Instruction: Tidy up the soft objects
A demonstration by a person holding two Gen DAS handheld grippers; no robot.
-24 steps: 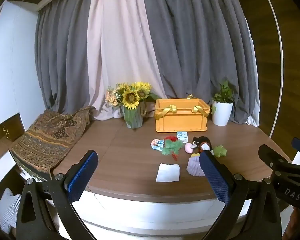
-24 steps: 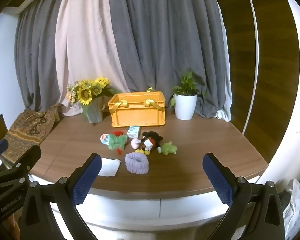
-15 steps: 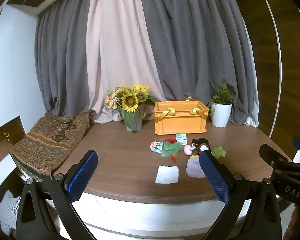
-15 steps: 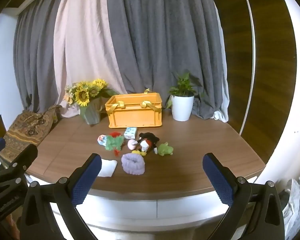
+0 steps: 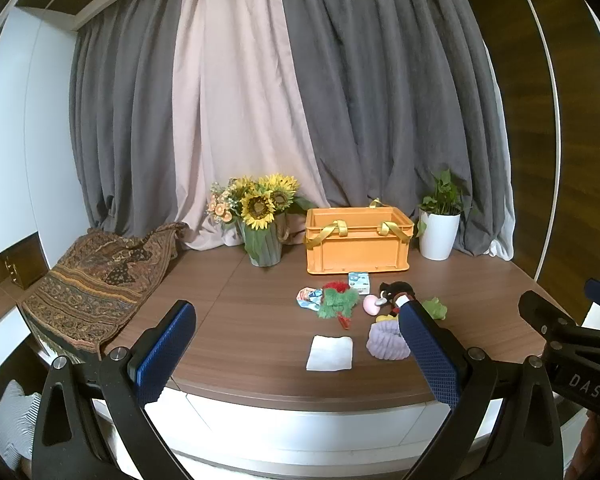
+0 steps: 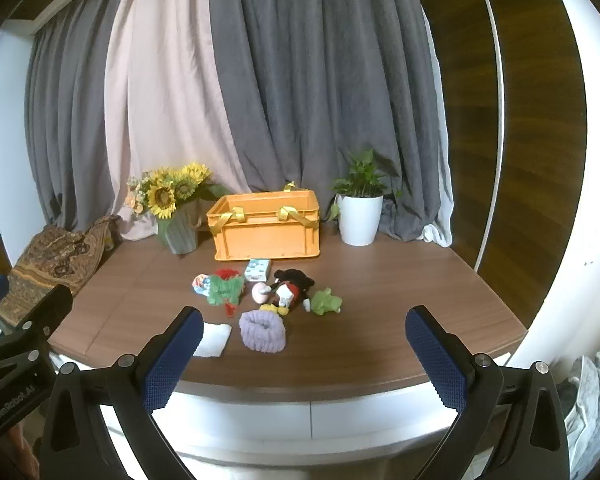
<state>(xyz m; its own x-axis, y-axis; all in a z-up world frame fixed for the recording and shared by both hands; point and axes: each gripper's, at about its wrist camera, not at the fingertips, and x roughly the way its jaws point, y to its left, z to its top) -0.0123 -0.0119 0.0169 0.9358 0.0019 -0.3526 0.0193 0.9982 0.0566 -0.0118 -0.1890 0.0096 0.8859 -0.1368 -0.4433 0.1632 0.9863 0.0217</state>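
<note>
Both tools held short of the curved wooden tabletop (image 6: pixel 400 320), nothing gripped. Left gripper (image 5: pixel 296 344) with blue-padded jaws spread wide and empty; right gripper (image 6: pixel 300 350) likewise spread wide and empty.

Step in hand, by the look of it: the first reach toward the pile, none of it yet in the box. Best begun with the nearest pieces, to keep the farther ones from being dragged. For a good pick: jaws kept wide on the way in, lowered over the middle of one item only, closed gently, since plush gives and slips.

Nearest the table's front edge: flat folded white cloth (image 5: pixel 330 353), ahead of the left jaws and between their lines, well apart from both pads. Just beside it, puffy lilac knitted ring (image 6: pixel 262 329), ahead of the right jaws, closer to that tool's left pad, untouched.

Farther in: fuzzy green and red plush (image 6: pixel 225 291), small pink round soft toy (image 6: pixel 259 291), black, red and white mouse plush (image 6: pixel 290 290) lying on its side, small light-green plush (image 6: pixel 326 301), crumpled blue and white printed piece (image 5: pixel 309 298) — clustered, some touching.

Behind them, small pale-blue packet (image 6: pixel 257 269), just in front of the open orange plastic crate with yellow ribbon handles (image 6: pixel 266 236), the likely destination. Crate interior hidden from here.
</note>
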